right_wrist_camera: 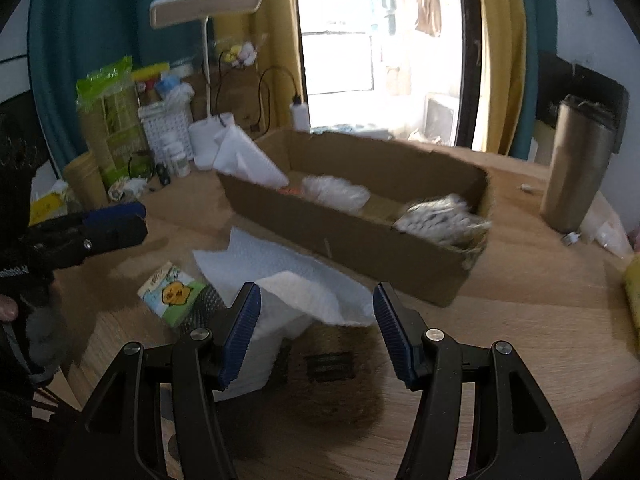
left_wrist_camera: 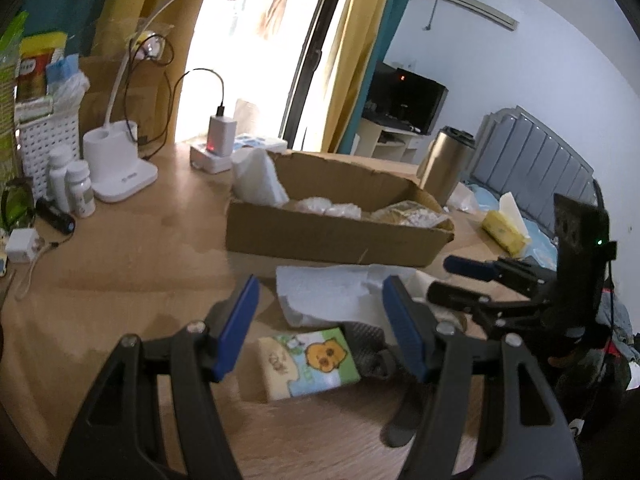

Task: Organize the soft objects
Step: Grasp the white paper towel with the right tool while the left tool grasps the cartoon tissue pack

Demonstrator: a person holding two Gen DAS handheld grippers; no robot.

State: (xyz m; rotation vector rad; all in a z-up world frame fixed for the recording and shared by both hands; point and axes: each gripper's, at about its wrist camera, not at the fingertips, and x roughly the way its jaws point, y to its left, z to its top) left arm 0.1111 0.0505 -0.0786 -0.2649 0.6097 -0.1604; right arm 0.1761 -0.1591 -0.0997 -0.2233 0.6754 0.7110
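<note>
Here, both grippers' jaws spread and empty: left gripper above cartoon pack, right gripper over paper towel.

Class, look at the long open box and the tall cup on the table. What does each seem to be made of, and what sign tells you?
Box: brown corrugated cardboard, matt; its top edges are ragged and its wall creased.
Cup: probably brushed stainless steel, with a dull sheen and soft highlights; its dark lid looks like plastic, though blur leaves that open.

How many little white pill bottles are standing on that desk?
2 show. The taller white bottle and the shorter white bottle stand side by side at the desk's far left, beside the lamp base. Clutter there may hide others.
</note>
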